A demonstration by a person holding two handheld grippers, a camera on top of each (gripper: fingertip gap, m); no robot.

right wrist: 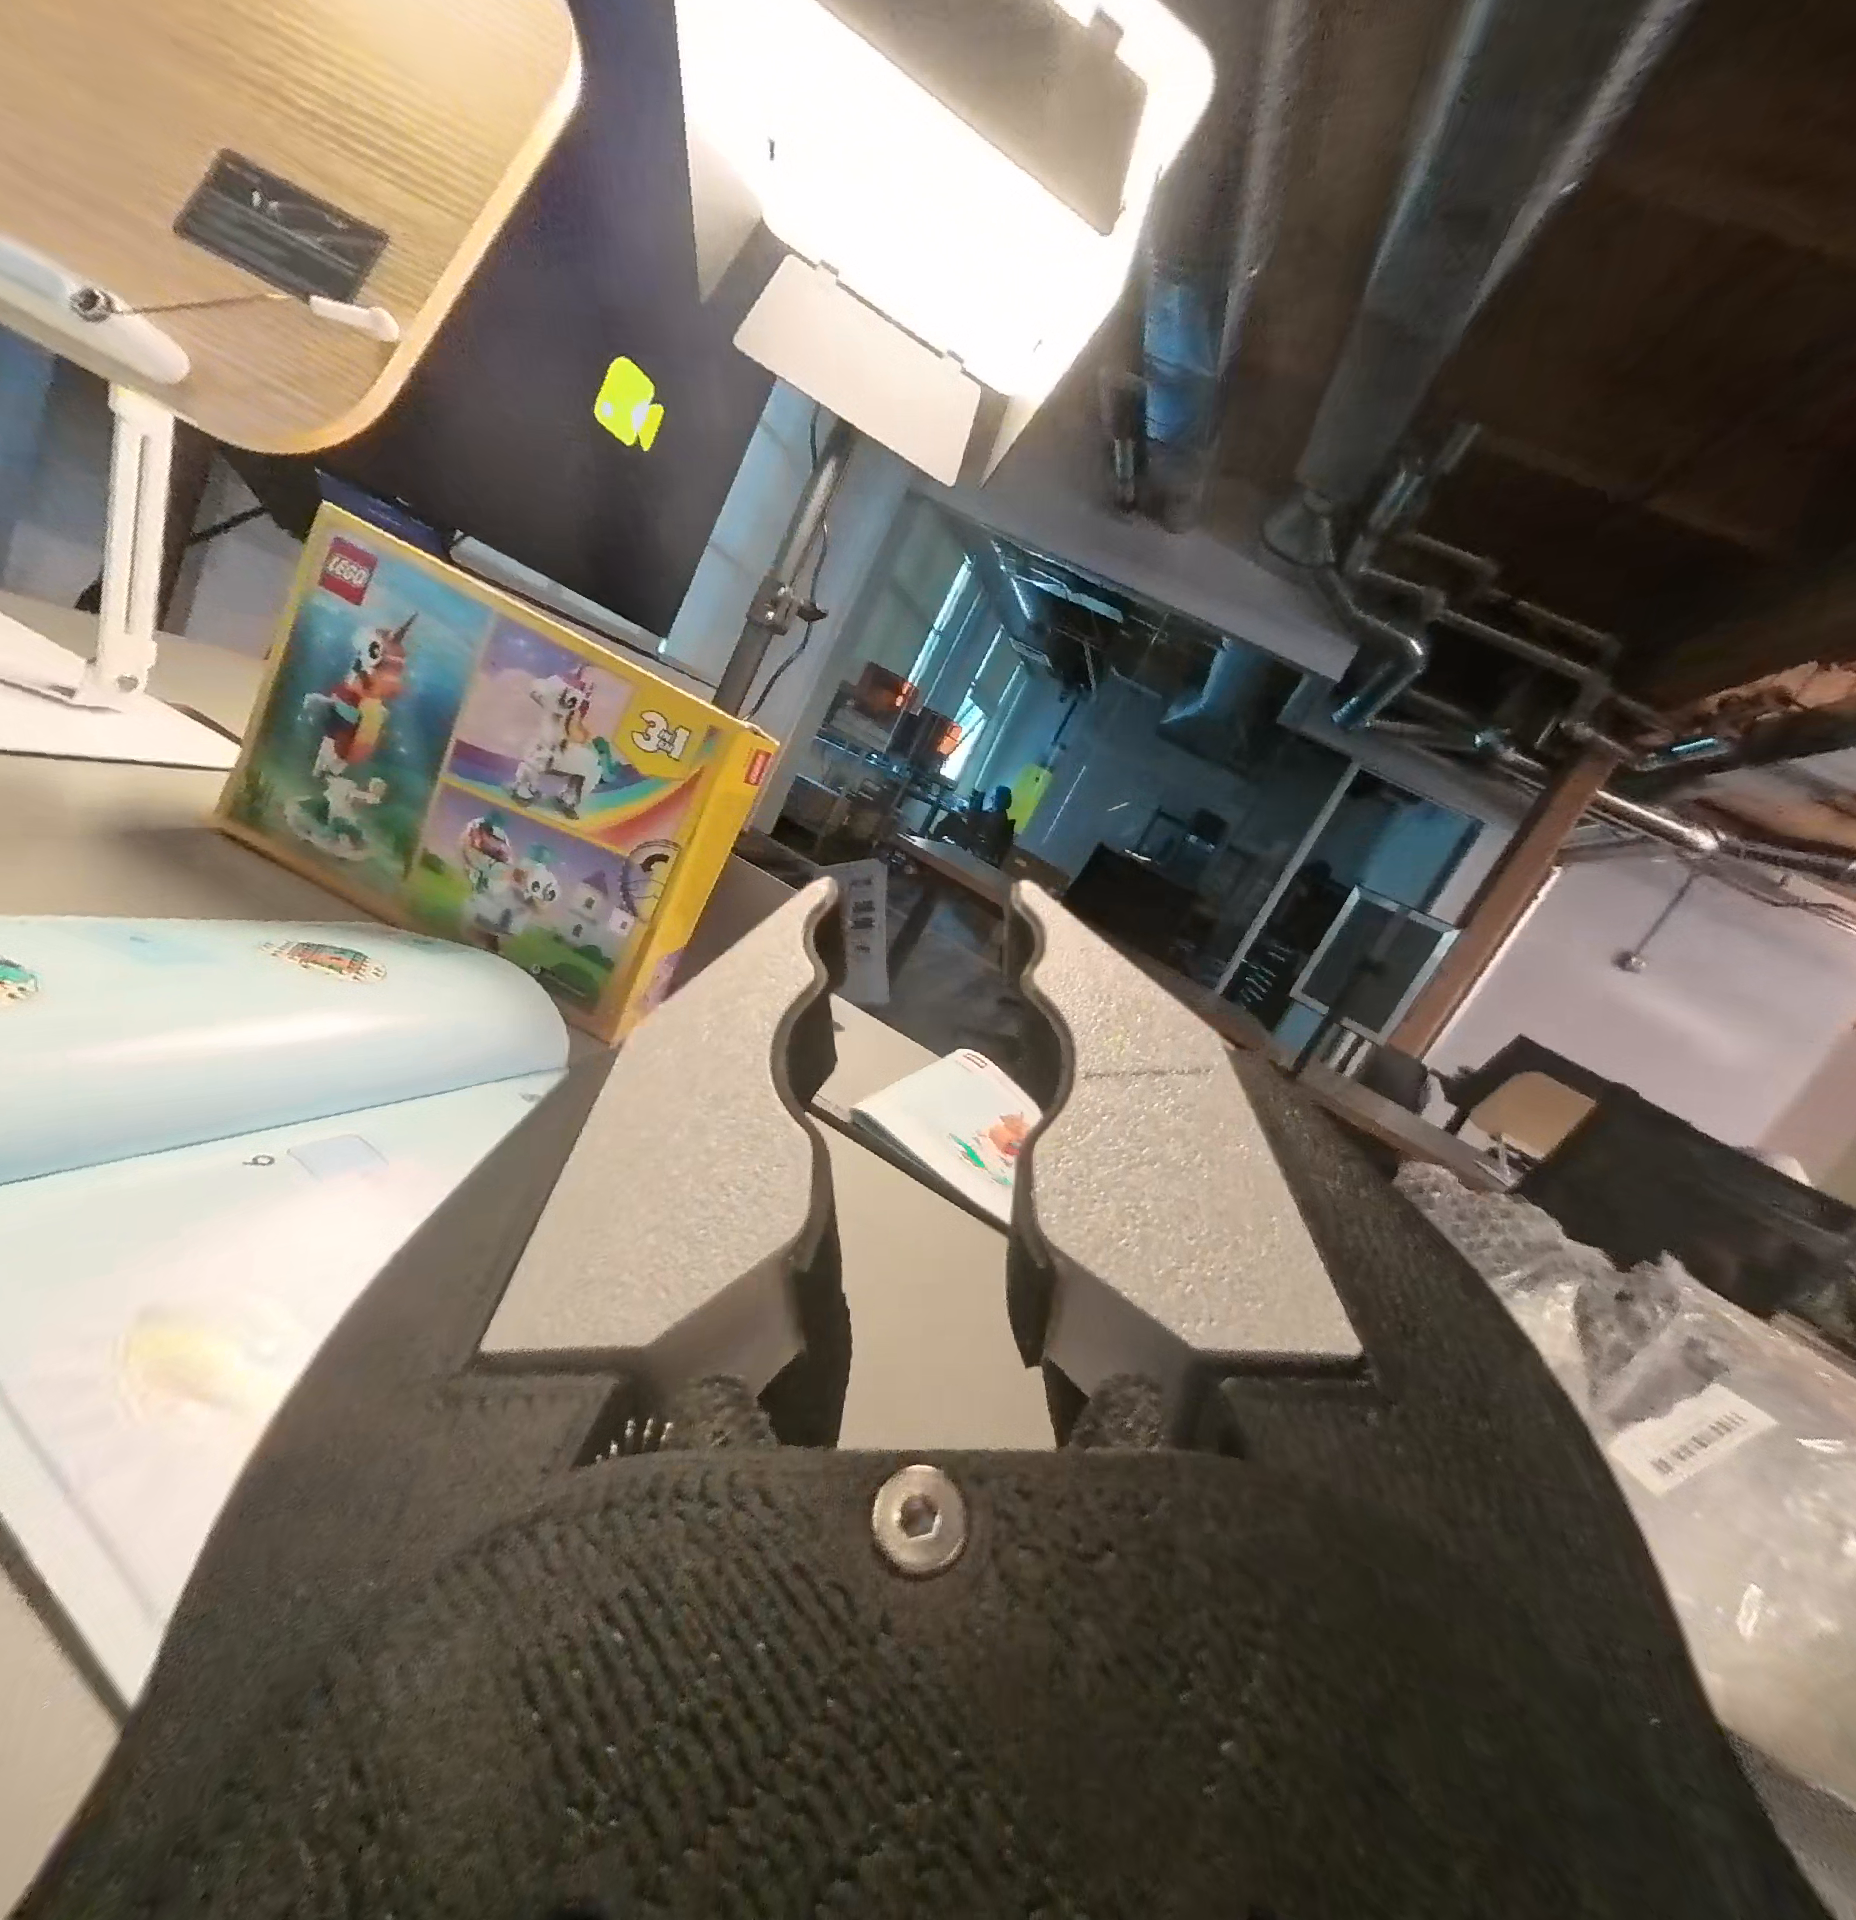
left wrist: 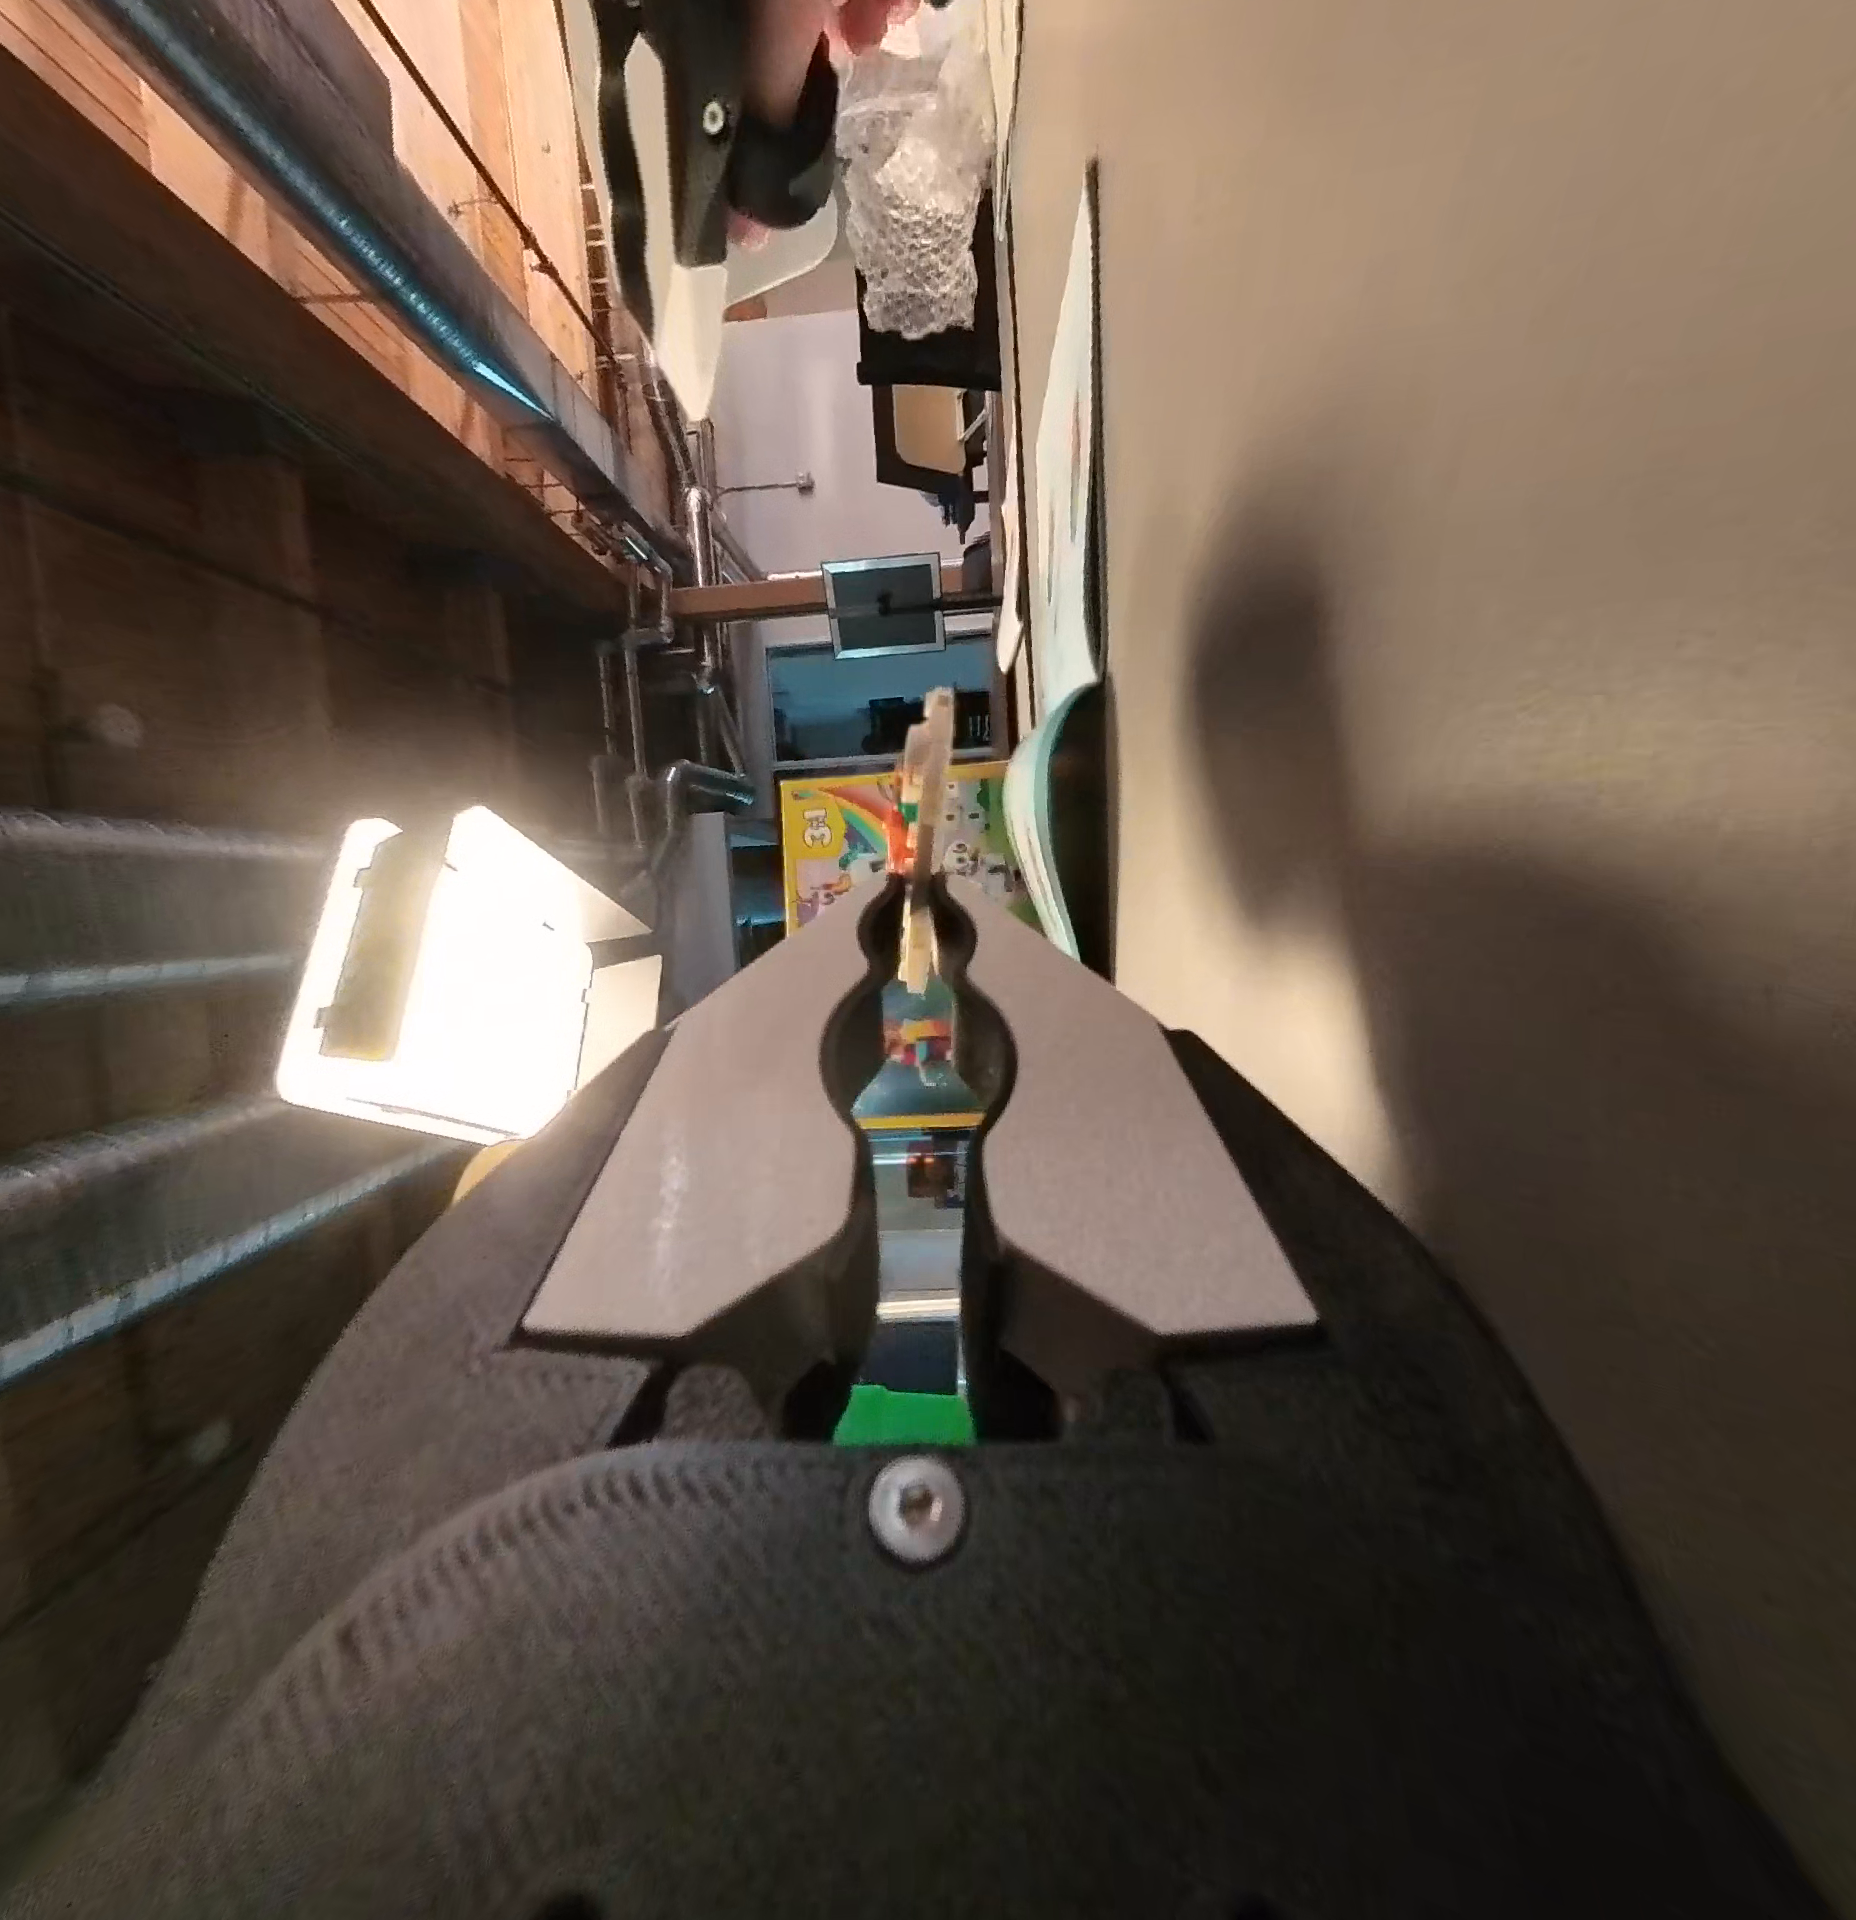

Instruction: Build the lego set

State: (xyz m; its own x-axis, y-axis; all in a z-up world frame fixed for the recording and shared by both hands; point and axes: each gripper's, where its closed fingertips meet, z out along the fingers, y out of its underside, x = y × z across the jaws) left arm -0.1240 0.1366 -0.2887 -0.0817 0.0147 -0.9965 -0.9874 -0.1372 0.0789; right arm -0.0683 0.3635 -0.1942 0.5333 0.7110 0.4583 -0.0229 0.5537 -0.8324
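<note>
Left wrist view: the left gripper (left wrist: pixel 919 904) is pinching a small tan brick assembly (left wrist: pixel 926 831) in front of the yellow set box (left wrist: pixel 830 831), rolled sideways to the table. Right wrist view: the right gripper (right wrist: pixel 919 904) is hanging empty, jaws parted, right of that box (right wrist: pixel 488 748); judged mid-assembly, the next move requires fetching a matching piece.

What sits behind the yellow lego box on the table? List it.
In the right wrist view, behind the yellow lego box stands a dark screen and a white lamp stand to its left. The box hides the screen's base and the table strip behind it.
</note>
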